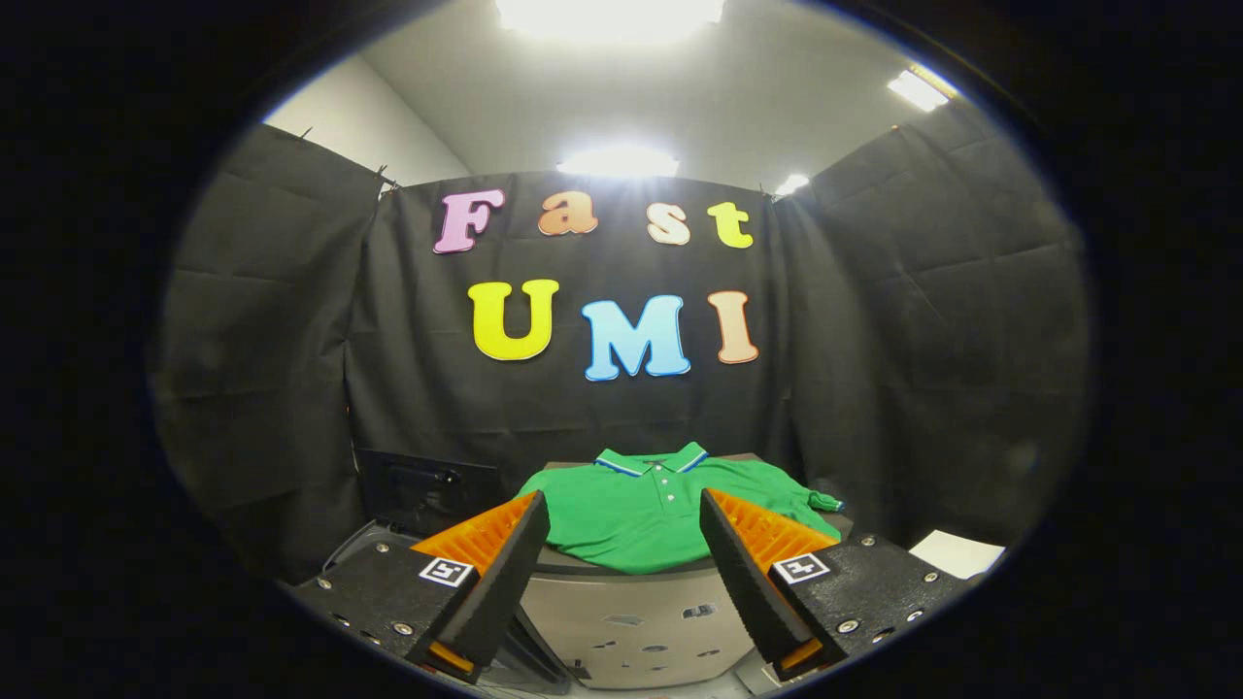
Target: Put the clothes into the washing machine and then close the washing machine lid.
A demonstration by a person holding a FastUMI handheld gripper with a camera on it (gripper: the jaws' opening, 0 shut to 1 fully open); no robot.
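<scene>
Jaws stand wide apart and hold nothing; the gripper (624, 524) hangs in the air short of the washing machine (631, 612). Ahead of the fingertips and seen between them, a green polo shirt (641, 510) lies spread flat on top of the washing machine, collar on the far side, one sleeve trailing toward the right corner. A dark raised panel (427, 490) stands at the machine's left rear. A white sheet (957, 553) lies to the machine's right.

Shirt (631, 510) sides behind claw (624, 524) fingers.
</scene>
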